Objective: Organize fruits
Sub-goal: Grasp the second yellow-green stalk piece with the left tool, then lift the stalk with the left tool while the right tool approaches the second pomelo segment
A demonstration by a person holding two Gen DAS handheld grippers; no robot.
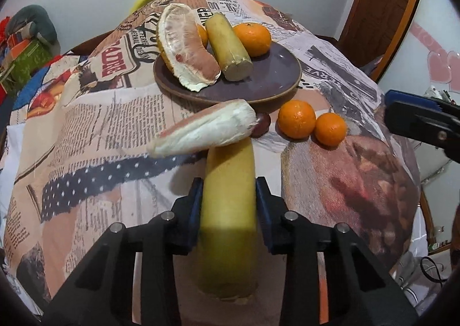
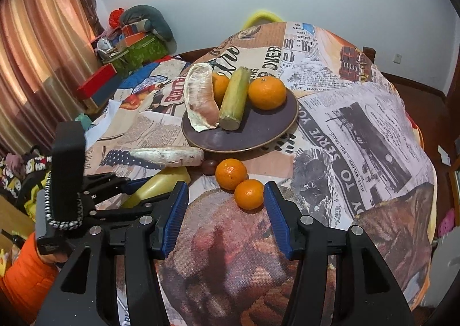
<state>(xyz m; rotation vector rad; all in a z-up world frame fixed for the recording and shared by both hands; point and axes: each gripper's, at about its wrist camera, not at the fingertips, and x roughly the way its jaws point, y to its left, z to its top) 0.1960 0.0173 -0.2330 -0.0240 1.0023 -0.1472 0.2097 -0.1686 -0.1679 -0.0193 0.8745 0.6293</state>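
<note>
A yellow sugarcane piece [image 1: 228, 211] lies on the cloth, pointing at the plate. My left gripper [image 1: 228, 185] is shut on it, its blue pads pressing both sides. A pomelo wedge [image 1: 207, 130] lies across the cane's far end, beside a small dark fruit [image 1: 261, 124]. Two oranges [image 2: 230, 173] [image 2: 249, 193] sit side by side on the cloth. My right gripper [image 2: 225, 186] is open just short of them, the nearer orange by its right fingertip. The purple plate [image 2: 258, 130] holds a peeled pomelo piece [image 2: 198, 96], a sugarcane piece [image 2: 234, 99] and two oranges [image 2: 267, 93].
A newspaper-print cloth [image 2: 359, 130] covers the round table and drops off at the right and near edges. A yellow chair back [image 2: 260, 17] stands behind the table. Boxes and cushions [image 2: 135, 44] are piled at the far left by a curtain. A person's orange sleeve [image 2: 26, 277] is at lower left.
</note>
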